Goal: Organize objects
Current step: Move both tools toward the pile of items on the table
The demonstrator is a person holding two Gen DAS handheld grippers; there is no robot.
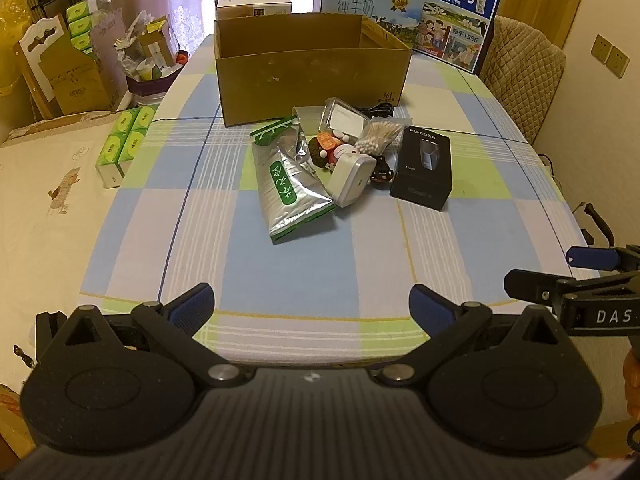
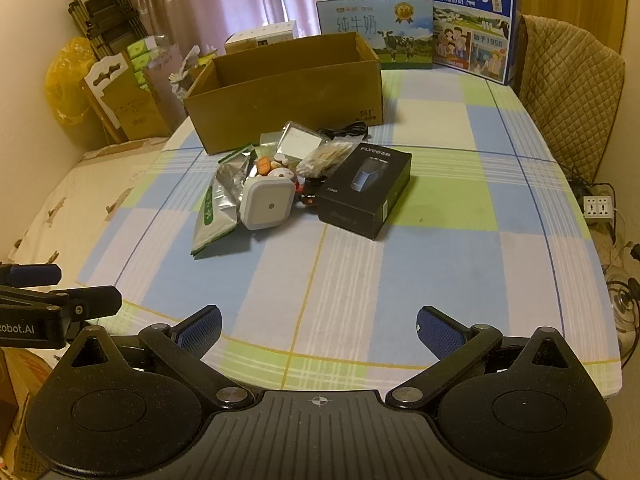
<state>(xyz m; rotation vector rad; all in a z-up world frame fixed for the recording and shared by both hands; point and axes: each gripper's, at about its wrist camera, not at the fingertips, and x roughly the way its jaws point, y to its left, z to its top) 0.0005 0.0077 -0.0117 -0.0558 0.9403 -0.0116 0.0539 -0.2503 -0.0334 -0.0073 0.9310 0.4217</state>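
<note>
A pile of small items lies mid-table: a silver-green tea pouch, a white plug-in device, a bag of cotton swabs, a clear plastic case, small toys and a black shaver box. Behind them stands an open cardboard box. My left gripper and right gripper hover open over the near table edge, both holding nothing. Each gripper shows at the side of the other's view.
Two milk cartons and a white box stand behind the cardboard box. Green tissue packs lie left of the checked tablecloth. A quilted chair stands right; a power strip lies on the floor.
</note>
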